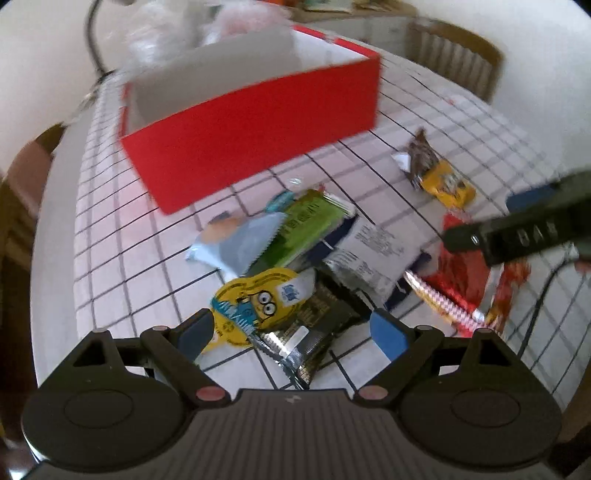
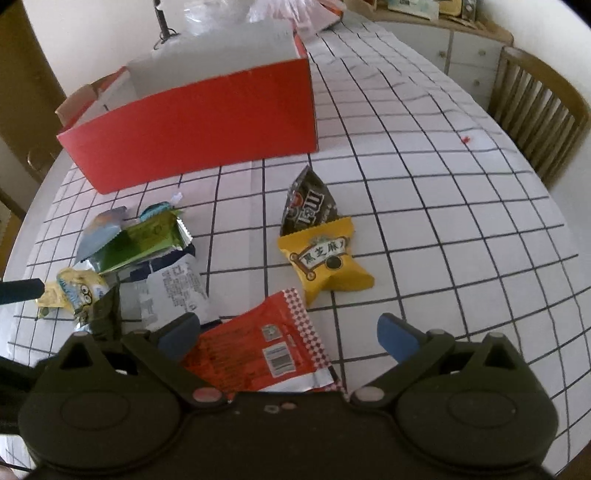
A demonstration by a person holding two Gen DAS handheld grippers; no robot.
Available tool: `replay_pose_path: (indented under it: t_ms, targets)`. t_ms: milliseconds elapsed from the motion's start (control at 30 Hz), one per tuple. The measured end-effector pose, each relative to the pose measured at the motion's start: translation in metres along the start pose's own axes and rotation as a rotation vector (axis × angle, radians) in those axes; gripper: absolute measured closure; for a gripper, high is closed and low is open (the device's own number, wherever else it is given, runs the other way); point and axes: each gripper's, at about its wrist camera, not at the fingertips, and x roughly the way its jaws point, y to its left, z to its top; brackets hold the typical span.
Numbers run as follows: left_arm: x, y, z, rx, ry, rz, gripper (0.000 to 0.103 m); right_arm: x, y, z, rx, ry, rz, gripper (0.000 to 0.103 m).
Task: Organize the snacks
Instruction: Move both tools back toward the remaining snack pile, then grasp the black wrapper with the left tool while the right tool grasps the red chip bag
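Note:
A red open box (image 1: 255,125) stands at the far side of a snack pile; it also shows in the right wrist view (image 2: 199,122). My left gripper (image 1: 295,332) is open, its jaws on either side of a yellow Minions packet (image 1: 258,302) and a dark foil packet (image 1: 317,325). My right gripper (image 2: 290,334) is open above a red packet (image 2: 266,354). A yellow packet (image 2: 327,260) and a brown M&M's bag (image 2: 308,203) lie ahead of it. A green packet (image 2: 140,240) and a white packet (image 2: 177,291) lie to the left.
The table carries a white cloth with a black grid (image 2: 443,221). Wooden chairs stand at the right edge (image 2: 535,107) and at the left (image 1: 22,184). Plastic bags (image 1: 177,29) sit behind the box. The right gripper's body (image 1: 524,229) reaches in over the red packet.

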Motion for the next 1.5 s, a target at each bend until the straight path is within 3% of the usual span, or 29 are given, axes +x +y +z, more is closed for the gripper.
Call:
replay_pose_path:
  t_ms: [200, 433, 567, 733, 933, 1133, 1300, 1500]
  targets:
    - [0.019, -0.004, 0.004, 0.064, 0.037, 0.002, 0.011, 0.008, 0.004, 0.004, 0.040, 0.001, -0.042, 0.000]
    - [0.028, -0.011, 0.003, 0.111, 0.078, -0.015, 0.034, 0.013, 0.010, -0.001, -0.001, 0.021, -0.074, 0.001]
    - [0.031, -0.010, 0.001, 0.099, 0.097, -0.036, 0.042, 0.004, 0.008, -0.012, -0.038, 0.025, -0.066, 0.001]
    - [0.031, -0.007, 0.001, 0.046, 0.116, -0.035, 0.043, -0.008, -0.001, -0.028, -0.091, 0.031, -0.075, 0.001]
    - [0.031, -0.005, -0.001, -0.009, 0.127, -0.042, 0.044, -0.020, -0.014, -0.045, -0.053, 0.056, -0.078, 0.001]
    - [0.030, -0.005, -0.001, -0.047, 0.132, -0.060, 0.057, -0.023, -0.016, -0.059, -0.017, 0.109, -0.108, 0.001]
    - [0.029, -0.006, -0.001, -0.071, 0.140, -0.062, 0.063, -0.025, -0.018, -0.066, -0.003, 0.110, -0.126, 0.014]
    - [0.028, -0.006, -0.002, -0.116, 0.146, -0.054, 0.066, -0.034, -0.016, -0.065, -0.016, 0.074, -0.065, 0.029]
